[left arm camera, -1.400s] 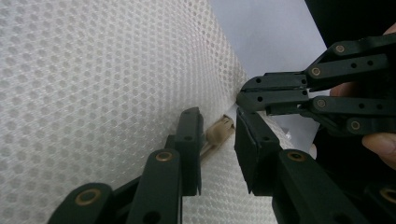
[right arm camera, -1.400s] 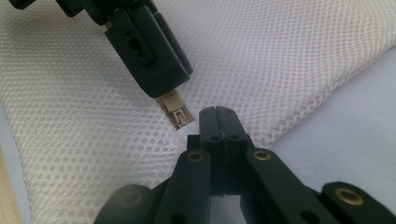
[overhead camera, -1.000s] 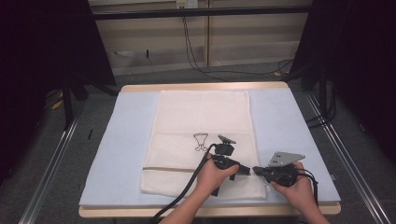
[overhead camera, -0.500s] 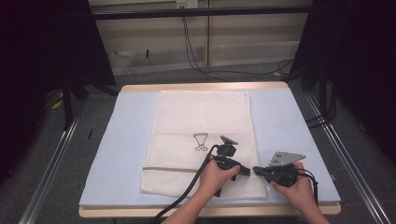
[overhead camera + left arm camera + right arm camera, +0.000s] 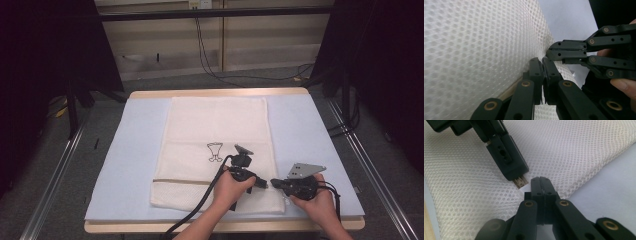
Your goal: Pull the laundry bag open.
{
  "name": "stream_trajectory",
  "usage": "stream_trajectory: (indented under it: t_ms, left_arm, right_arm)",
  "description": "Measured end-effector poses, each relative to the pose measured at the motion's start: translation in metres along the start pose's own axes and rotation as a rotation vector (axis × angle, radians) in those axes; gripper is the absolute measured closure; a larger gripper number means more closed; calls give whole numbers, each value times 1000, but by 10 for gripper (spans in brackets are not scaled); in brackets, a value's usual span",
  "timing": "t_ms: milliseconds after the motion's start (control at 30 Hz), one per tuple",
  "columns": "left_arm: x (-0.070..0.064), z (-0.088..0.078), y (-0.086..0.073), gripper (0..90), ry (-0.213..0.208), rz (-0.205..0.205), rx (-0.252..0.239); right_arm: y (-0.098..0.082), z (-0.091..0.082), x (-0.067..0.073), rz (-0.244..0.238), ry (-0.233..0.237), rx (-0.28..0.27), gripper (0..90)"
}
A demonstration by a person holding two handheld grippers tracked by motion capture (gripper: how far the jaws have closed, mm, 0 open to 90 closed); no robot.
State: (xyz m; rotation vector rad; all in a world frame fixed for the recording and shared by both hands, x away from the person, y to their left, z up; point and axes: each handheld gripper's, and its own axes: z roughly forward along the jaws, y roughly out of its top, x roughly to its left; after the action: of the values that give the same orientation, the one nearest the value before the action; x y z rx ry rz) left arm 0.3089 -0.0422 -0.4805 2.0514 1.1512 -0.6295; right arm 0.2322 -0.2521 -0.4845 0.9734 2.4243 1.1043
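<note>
A white mesh bag [image 5: 215, 130] lies flat on the table, with a small black drawing [image 5: 215, 151] on it. At its near right edge my two grippers meet tip to tip. My left gripper [image 5: 263, 183] points right; its jaws have just been closing and now pinch the bag's edge [image 5: 541, 72], with a bit of white fabric showing at its tips [image 5: 522, 183]. My right gripper [image 5: 274, 184] points left and is shut on the same edge [image 5: 540, 180], just beside the left one. The mesh [image 5: 474, 50] rises slightly where they grip.
A light blue mat [image 5: 125, 150] covers the wooden table under the bag. The table's front edge [image 5: 150, 227] runs close below my hands. Metal rails [image 5: 55, 170] flank the table, and cables [image 5: 210, 60] lie on the floor behind it.
Both hands stay where they were at the bag's near right edge. No other difference is visible from the high view.
</note>
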Motion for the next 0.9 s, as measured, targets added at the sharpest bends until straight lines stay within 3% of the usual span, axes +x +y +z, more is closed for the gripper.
stream_trajectory:
  t_ms: [67, 167, 200, 267, 367, 400, 600, 900]
  left_arm:
    - [3, -4, 0, 873, 13, 13, 7]
    - [3, -5, -1, 873, 0, -2, 5]
    - [3, -6, -1, 873, 15, -2, -1]
    - [5, -7, -1, 873, -10, -6, 1]
    - [7, -10, -2, 873, -15, -11, 3]
    - [7, -11, -2, 873, -2, -15, -3]
    - [8, -13, -3, 873, -14, -5, 3]
    - [12, -24, -2, 872, -8, -27, -3]
  right_arm:
    - [0, 0, 0, -2, 1, 1, 900]
    - [0, 0, 0, -2, 2, -1, 900]
    - [0, 0, 0, -7, -1, -1, 900]
    - [0, 0, 0, -11, -2, 1, 900]
    - [0, 0, 0, -10, -2, 2, 900]
    - [0, 0, 0, -10, -1, 0, 900]
    - [0, 0, 0, -9, 0, -2, 900]
    - [0, 0, 0, -9, 2, -2, 900]
